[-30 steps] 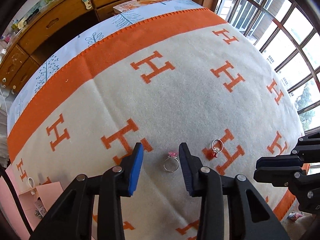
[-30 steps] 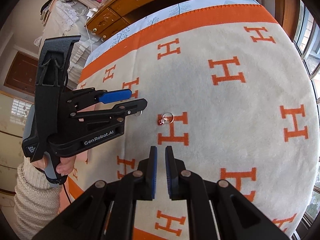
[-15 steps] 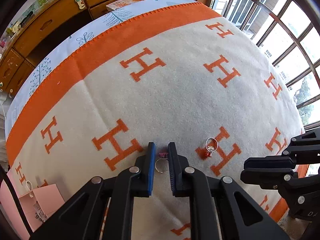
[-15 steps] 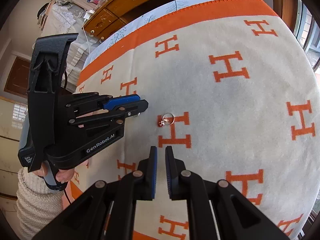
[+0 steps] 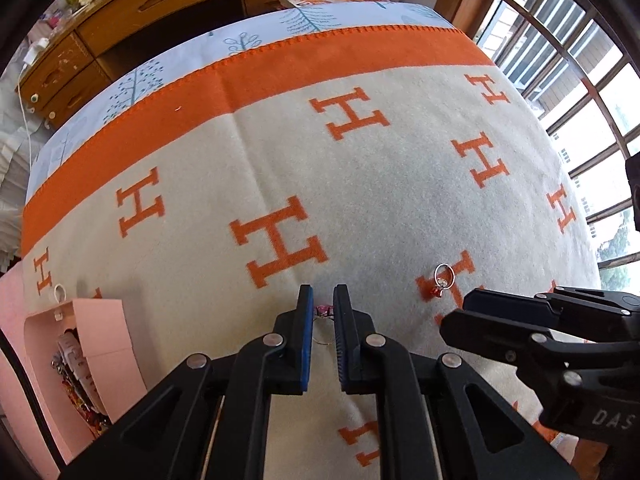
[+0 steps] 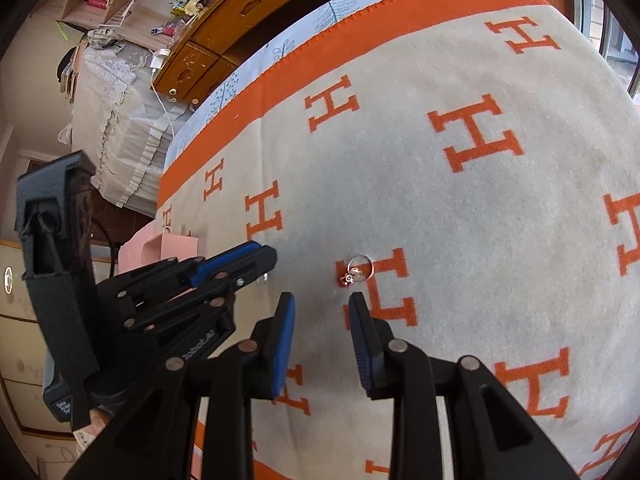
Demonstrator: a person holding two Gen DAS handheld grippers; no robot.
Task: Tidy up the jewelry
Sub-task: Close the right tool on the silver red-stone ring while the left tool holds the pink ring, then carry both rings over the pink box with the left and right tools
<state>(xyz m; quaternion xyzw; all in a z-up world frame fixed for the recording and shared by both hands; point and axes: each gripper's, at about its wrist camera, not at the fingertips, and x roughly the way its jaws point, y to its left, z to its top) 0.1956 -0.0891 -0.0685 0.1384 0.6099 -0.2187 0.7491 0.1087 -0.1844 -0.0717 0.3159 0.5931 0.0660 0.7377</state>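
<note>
My left gripper (image 5: 323,300) is shut on a silver ring with a pink stone (image 5: 323,312), held between its blue pads just above the cream and orange blanket (image 5: 360,184). A second silver ring with a red stone (image 5: 443,278) lies on an orange H to the right; it also shows in the right wrist view (image 6: 357,270). My right gripper (image 6: 322,308) is open and empty, its fingertips just short of that ring. The left gripper (image 6: 256,256) shows at the left of the right wrist view.
A pink jewelry box (image 5: 86,354) with several small items inside stands open at the blanket's left edge, also in the right wrist view (image 6: 168,246). Wooden drawers (image 5: 120,12) stand beyond the bed. Windows (image 5: 580,92) are on the right.
My left gripper has closed on the pink-stone ring and turned left toward the pink box. My right gripper has opened and come closer to the red-stone ring.
</note>
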